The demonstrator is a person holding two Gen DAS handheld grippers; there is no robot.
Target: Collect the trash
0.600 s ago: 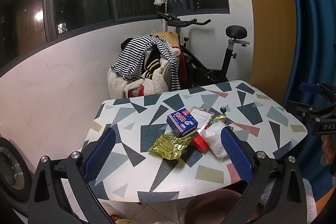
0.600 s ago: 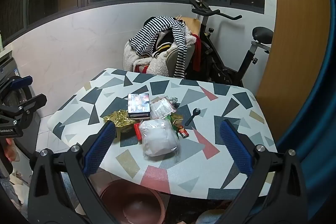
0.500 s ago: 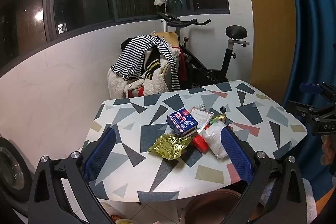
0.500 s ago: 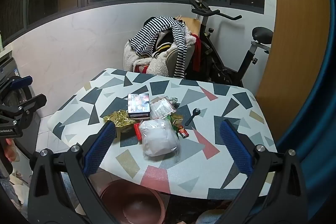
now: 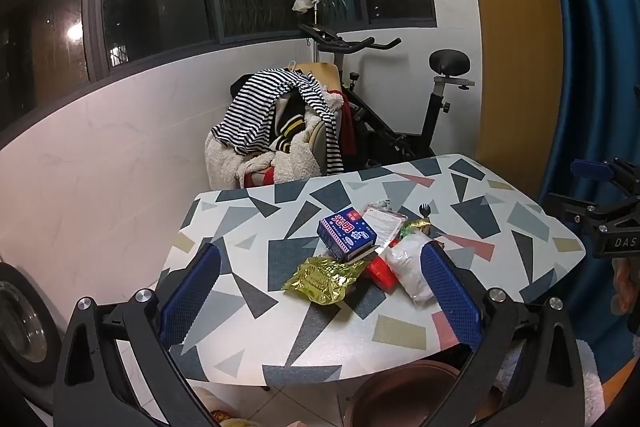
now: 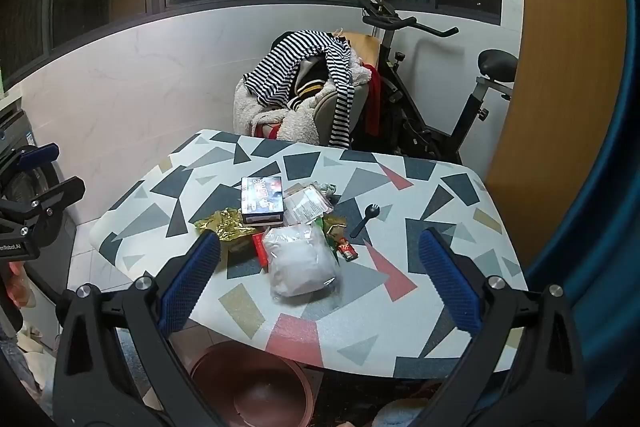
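Note:
A pile of trash lies mid-table: a blue box, a gold foil wrapper, a red packet, a clear plastic bag, a flat clear pouch and a black spork. My left gripper is open and empty, held above the table's near edge. My right gripper is open and empty, also short of the pile. A brown bin stands on the floor below the table's near edge.
The patterned table stands near a white wall. Behind it are a chair heaped with clothes and an exercise bike. A blue curtain hangs at the right.

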